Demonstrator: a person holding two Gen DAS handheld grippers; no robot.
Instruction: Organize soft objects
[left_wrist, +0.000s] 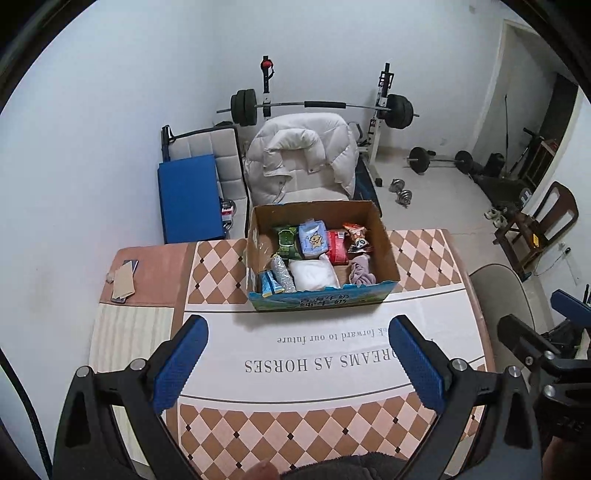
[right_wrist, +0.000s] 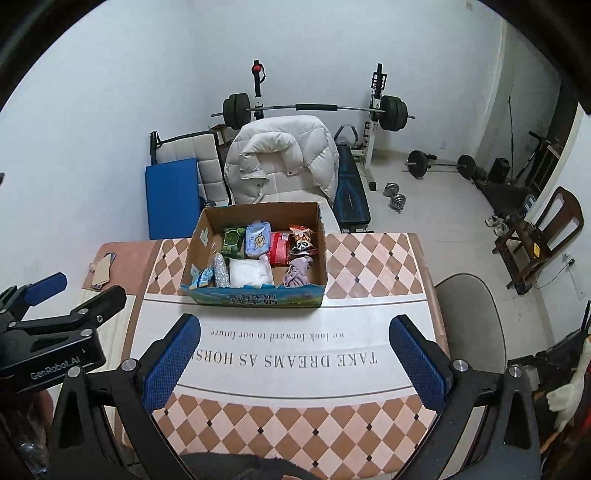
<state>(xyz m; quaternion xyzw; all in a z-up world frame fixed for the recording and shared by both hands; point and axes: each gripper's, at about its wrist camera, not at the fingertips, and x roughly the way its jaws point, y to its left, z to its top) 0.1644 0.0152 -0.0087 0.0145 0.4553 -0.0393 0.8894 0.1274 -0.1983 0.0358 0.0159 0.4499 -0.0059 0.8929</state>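
- The left gripper (left_wrist: 297, 363) and the right gripper (right_wrist: 295, 360) hang over the table (right_wrist: 369, 258), both wide open and empty.
- The soft things sit in the box (left_wrist: 325, 301) ahead.
- It looks like the start. Next, reach in for one, maybe the purple cloth (left_wrist: 362, 271).

- Left gripper (left_wrist: 297, 334): jaws spread wide, nothing between the pads, aimed at 12 o'clock.
- Right gripper (right_wrist: 295, 332): jaws spread wide, empty, at the left's 3 o'clock.
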